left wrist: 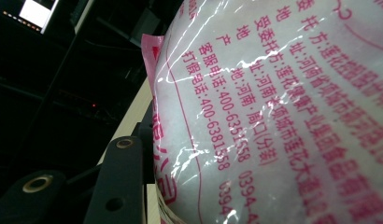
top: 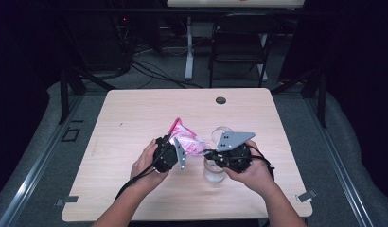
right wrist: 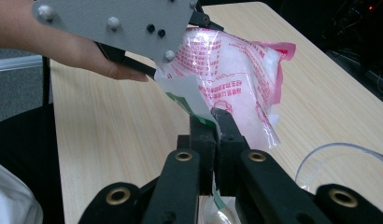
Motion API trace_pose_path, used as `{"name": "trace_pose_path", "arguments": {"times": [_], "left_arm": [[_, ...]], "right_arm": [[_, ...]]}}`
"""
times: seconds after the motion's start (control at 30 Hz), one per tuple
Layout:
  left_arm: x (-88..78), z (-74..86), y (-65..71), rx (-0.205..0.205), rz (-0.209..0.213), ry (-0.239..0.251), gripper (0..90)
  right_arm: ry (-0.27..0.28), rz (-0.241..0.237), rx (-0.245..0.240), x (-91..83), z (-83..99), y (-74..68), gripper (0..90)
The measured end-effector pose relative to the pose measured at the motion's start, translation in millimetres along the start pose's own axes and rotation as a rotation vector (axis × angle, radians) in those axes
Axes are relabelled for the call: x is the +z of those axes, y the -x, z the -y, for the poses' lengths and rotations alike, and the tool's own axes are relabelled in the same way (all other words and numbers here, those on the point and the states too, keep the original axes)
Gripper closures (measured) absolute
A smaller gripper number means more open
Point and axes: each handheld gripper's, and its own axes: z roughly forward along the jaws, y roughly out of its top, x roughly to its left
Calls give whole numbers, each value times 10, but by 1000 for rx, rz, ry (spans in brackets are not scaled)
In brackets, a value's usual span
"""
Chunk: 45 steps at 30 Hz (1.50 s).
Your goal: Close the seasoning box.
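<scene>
Above the table [top: 135, 123], the left gripper [top: 169, 152] holds the pink bag [top: 186, 139] between half-open jaws, the bag raised clear of the wood. The right gripper [right wrist: 216, 122] pinches the bag's corner, jaws nearly closed, above a clear cup [top: 215, 171].

Pale wooden table [top: 135, 123] under clear glass [top: 214, 172].

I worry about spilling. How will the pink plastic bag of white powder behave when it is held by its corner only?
The bag will probably sag: its thin film creases. The glossy film may slip from the right gripper, which pinches just an edge. Its full body looks fairly heavy.
</scene>
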Motion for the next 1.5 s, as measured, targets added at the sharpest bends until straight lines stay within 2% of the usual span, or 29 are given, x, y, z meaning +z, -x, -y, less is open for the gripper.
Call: {"name": "trace_pose_path", "arguments": {"times": [0.07, 0.27, 0.4, 0.5, 0.57, 0.63, 0.7, 0.73, 0.77, 1.0, 1.5], "left_arm": [[-1, -4, -3, 3, -4, 3, 568], [-9, -19, 1, 26, -22, 8, 569], [-16, -27, 21, 16, -32, 29, 570], [-25, -37, 23, 36, -40, 30, 572], [-29, -39, 31, 34, -47, 39, 572], [-42, -45, 23, 54, -52, 36, 573], [-39, -49, 39, 46, -57, 54, 574], [-47, -55, 42, 70, -61, 46, 574], [-49, -59, 50, 76, -64, 46, 575], [-55, -87, 68, 114, -84, 53, 578], [-81, -152, 81, 164, -105, 66, 581]], "right_arm": [[-2, -6, 10, -3, 8, 17, 886], [18, -31, 92, -1, 37, 74, 888], [23, -46, 146, -8, 58, 128, 888], [30, -49, 173, -10, 71, 155, 888], [31, -48, 179, -11, 76, 163, 889], [35, -49, 189, -17, 82, 175, 889], [40, -48, 197, -20, 86, 188, 889], [42, -45, 199, -22, 90, 194, 889], [42, -46, 204, -24, 94, 201, 889], [43, -25, 204, -35, 106, 221, 889], [42, -3, 187, -95, 107, 223, 888]]}}
